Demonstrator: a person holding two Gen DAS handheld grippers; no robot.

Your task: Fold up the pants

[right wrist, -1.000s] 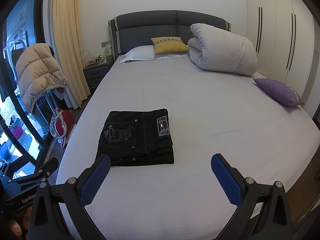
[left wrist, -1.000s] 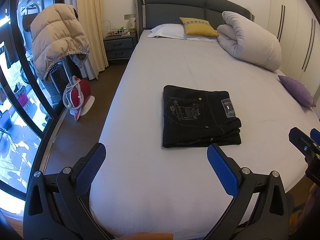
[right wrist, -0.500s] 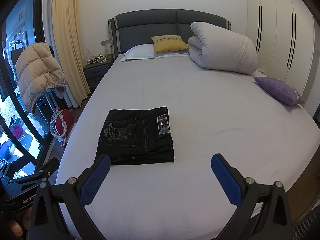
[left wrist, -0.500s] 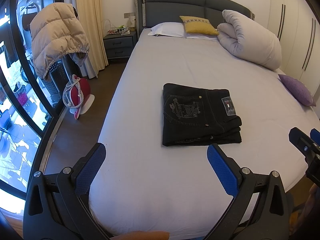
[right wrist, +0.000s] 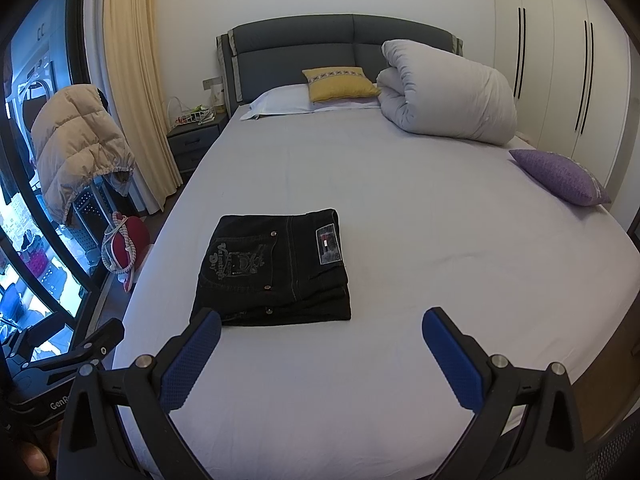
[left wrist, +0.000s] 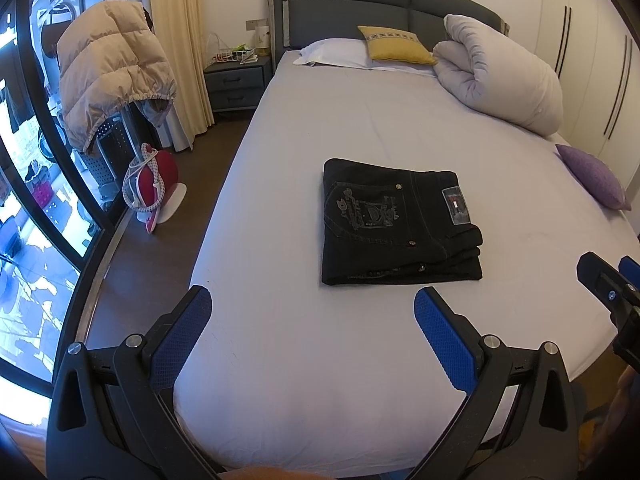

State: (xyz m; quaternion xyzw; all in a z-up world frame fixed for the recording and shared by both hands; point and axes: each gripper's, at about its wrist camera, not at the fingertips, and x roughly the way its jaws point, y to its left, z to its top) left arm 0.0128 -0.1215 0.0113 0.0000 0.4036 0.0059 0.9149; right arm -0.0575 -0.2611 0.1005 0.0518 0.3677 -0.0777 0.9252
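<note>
At the far left, a beige puffer jacket (left wrist: 108,68) is seen draped over a rack beside the window, and a red bag (left wrist: 154,178) is propped on the floor below it. A cream curtain (right wrist: 136,92) hangs next to a dark nightstand (left wrist: 236,84). The left gripper (left wrist: 312,312) is held above the near edge of the bed (left wrist: 320,380), its blue-padded fingers spread wide and nothing caught between them. The pants (left wrist: 396,224), black denim, are laid folded into a compact rectangle on the pale sheet around the middle of the mattress, with a back pocket's embroidery and a small patch label turned upward. They are touched by neither gripper. The right gripper (right wrist: 320,328) is likewise held over the foot of the bed, fingers wide apart and empty; in its view the pants lie just beyond its left finger. Further right, a yellow cushion (right wrist: 340,84) and a rolled white duvet (right wrist: 448,92) are placed at the headboard, and a purple cushion (right wrist: 560,176) rests at the right edge near white wardrobe doors (right wrist: 560,48).
</note>
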